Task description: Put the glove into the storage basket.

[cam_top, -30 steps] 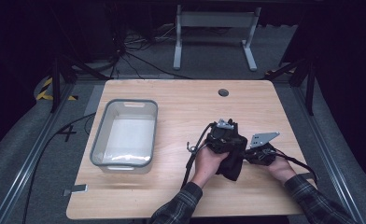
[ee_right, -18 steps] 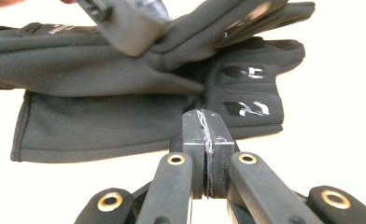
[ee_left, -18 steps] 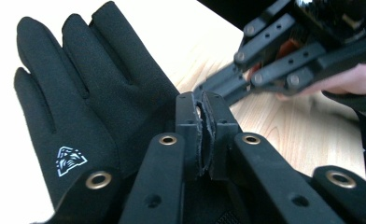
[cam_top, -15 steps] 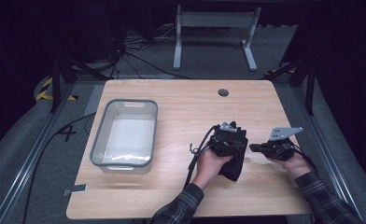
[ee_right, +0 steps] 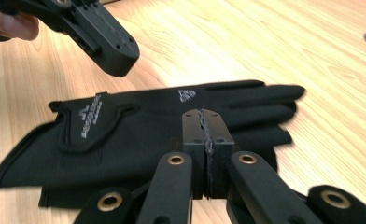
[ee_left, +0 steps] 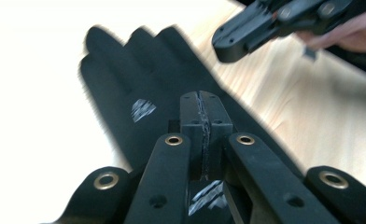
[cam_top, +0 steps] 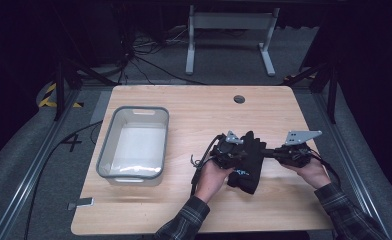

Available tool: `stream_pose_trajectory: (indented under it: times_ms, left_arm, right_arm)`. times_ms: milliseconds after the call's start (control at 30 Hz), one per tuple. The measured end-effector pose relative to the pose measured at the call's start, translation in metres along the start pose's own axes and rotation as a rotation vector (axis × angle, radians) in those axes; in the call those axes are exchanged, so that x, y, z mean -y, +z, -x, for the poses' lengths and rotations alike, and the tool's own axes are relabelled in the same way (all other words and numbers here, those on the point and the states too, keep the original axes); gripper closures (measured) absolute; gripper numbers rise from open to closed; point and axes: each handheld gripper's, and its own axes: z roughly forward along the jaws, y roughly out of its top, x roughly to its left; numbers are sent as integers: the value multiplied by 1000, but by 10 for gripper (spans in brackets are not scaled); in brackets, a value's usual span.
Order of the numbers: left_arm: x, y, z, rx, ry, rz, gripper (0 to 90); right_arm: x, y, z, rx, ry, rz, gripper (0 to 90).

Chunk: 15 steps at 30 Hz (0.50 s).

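Beside gloves (cam_top: 247,162) — bin (cam_top: 134,145), contents unclear.

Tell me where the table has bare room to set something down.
Bare wood: the strip between the grey bin and the black gloves, the far stretch around the round hole, and the near left corner. It is crowded at the gloves, where the left gripper and right gripper meet.

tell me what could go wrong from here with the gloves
Both tongs, left tongs and right tongs, are shut with nothing between them, above the black gloves; a push could shift the stacked pair apart. The gloves lie far from the grey bin, so a weak pinch may drop one.
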Motion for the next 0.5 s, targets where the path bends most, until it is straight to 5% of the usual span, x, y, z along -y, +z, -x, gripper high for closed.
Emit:
stream_pose_trajectory:
  times_ms: [367,500]
  left_arm:
    - [15,28,-4,0,-1,-113,894]
    - [17,39,-4,-14,12,-145,895]
  right_arm:
    - [22,25,7,11,8,-131,898]
    - [25,27,8,2,13,-132,898]
